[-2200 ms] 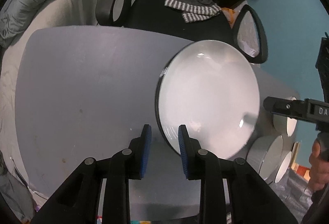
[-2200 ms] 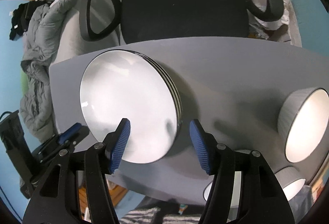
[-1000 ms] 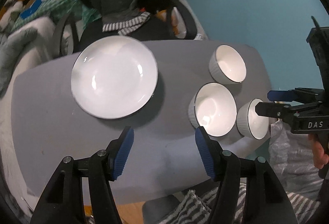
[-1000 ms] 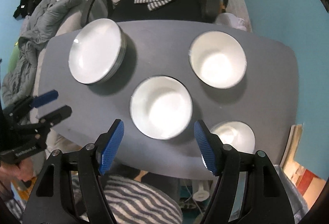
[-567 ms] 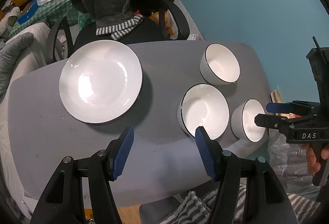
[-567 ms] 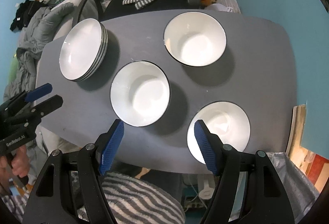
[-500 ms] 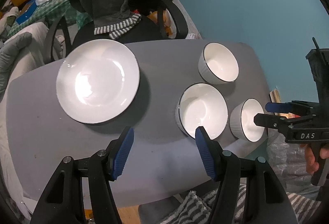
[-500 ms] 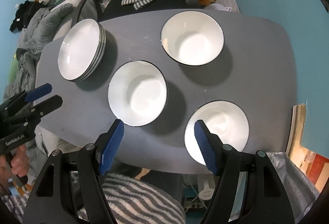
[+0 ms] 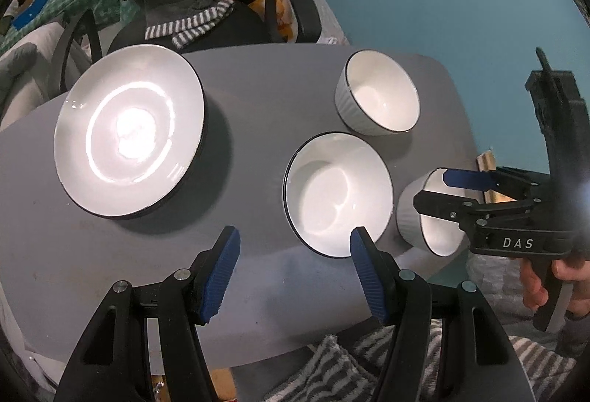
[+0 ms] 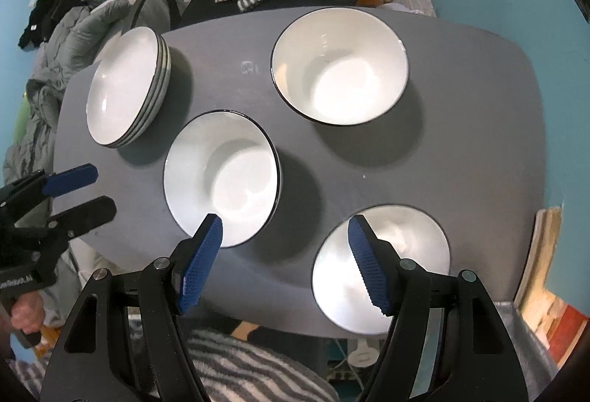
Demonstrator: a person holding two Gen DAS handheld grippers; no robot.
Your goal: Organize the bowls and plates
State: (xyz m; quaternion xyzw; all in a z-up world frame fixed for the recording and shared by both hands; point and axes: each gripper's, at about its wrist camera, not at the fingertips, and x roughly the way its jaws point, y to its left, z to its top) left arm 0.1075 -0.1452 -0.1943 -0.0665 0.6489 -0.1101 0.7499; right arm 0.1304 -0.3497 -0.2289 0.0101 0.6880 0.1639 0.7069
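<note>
Plates (image 9: 129,129) sit in a stack of white dishes with dark rims at the left end of a grey bench (image 9: 250,107); the right wrist view shows the stacked edges. Three white bowls with dark rims stand apart from one another on the right half of the bench. The middle bowl (image 9: 337,193) is the closest to the plates. The far bowl (image 9: 378,98) stands towards the back edge, and the near bowl (image 9: 429,217), ribbed on the outside, stands at the front right corner. All three bowls are upright and empty.

Both tools hover above the bench, pointing steeply down. The left gripper (image 9: 295,265) has its blue-padded fingers spread wide with nothing between them, over bare bench just in front of the middle bowl. The right gripper (image 10: 285,260) also has its fingers wide and empty, over the gap between the middle and near bowls. A hand (image 9: 553,280) holds its handle. Behind the bench stands a black office chair (image 9: 206,22) draped with a grey garment.
</note>
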